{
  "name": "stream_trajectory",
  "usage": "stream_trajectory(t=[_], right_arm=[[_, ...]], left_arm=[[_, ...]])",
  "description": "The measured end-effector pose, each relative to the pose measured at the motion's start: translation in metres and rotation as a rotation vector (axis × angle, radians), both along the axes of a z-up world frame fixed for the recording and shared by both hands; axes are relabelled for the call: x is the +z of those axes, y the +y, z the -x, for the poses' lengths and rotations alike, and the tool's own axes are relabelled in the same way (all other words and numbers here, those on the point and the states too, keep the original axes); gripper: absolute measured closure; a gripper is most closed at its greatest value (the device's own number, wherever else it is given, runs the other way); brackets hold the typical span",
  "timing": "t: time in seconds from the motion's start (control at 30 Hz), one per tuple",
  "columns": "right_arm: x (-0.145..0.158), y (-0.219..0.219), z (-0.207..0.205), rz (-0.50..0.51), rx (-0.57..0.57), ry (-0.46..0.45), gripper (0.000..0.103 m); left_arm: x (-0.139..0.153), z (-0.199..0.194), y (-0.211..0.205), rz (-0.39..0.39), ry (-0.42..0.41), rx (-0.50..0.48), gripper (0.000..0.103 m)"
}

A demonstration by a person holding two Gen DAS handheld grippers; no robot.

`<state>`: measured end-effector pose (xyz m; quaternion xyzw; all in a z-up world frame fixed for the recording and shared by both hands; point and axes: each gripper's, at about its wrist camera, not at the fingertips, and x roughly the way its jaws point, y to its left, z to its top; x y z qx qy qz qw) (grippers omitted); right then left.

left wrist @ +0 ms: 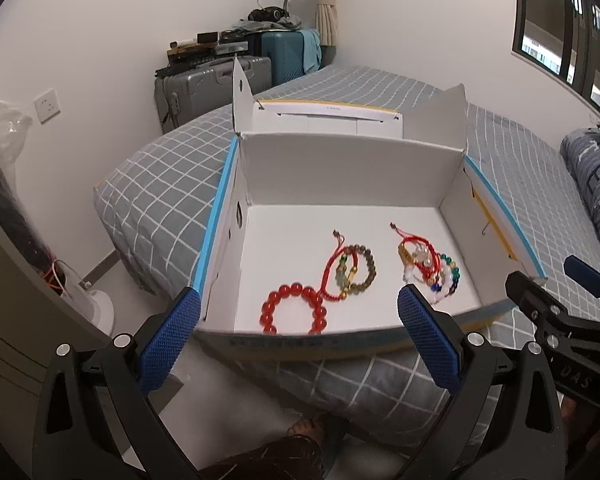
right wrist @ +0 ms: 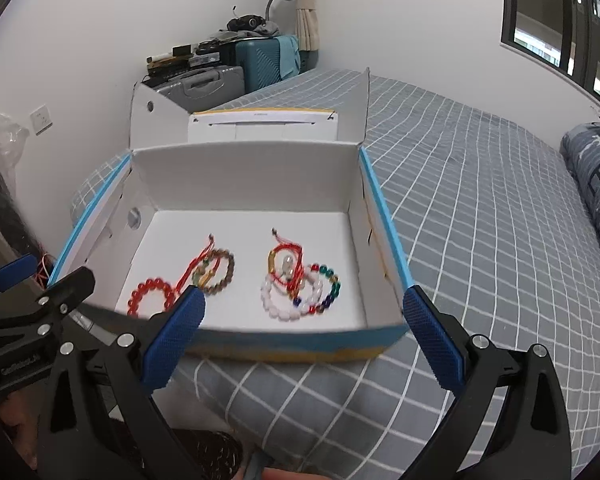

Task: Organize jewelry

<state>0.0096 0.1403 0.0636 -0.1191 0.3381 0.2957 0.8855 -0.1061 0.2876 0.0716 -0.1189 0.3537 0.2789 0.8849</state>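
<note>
An open white cardboard box (left wrist: 340, 168) with blue edges sits on the bed; it also shows in the right wrist view (right wrist: 244, 176). Inside lie a red bead bracelet (left wrist: 294, 308) (right wrist: 150, 296), a brown bead bracelet (left wrist: 360, 270) (right wrist: 220, 272) tangled with a red cord, and a pile of white, multicolour and red cord bracelets (left wrist: 430, 268) (right wrist: 300, 286). My left gripper (left wrist: 300, 308) is open and empty, just before the box's near wall. My right gripper (right wrist: 304, 308) is open and empty at the same wall.
The bed (right wrist: 480, 200) has a grey checked sheet and a rolled blue quilt (right wrist: 596, 184) at the right. Suitcases (left wrist: 212, 84) with clutter stand by the far wall. The box lid (left wrist: 324, 118) stands open behind. A foot (left wrist: 308, 428) is on the floor.
</note>
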Motion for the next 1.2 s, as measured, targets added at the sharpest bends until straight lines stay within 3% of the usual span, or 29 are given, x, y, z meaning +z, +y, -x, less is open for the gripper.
stream_trajectory(t=[0.37, 0.5, 0.77, 1.2], right_arm=[[-0.012, -0.007, 0.009, 0.006, -0.002, 0.018, 0.008], [-0.012, -0.007, 0.007, 0.008, -0.002, 0.021, 0.008], [-0.014, -0.006, 0.005, 0.007, -0.002, 0.029, 0.008], [-0.013, -0.008, 0.005, 0.006, -0.005, 0.028, 0.008]], left_arm=[[-0.013, 0.007, -0.012, -0.004, 0.021, -0.015, 0.006], [-0.013, 0.004, -0.012, -0.022, 0.027, 0.002, 0.006], [-0.015, 0.004, -0.007, 0.019, 0.013, 0.009, 0.006], [-0.012, 0.002, -0.013, -0.008, 0.013, 0.004, 0.006]])
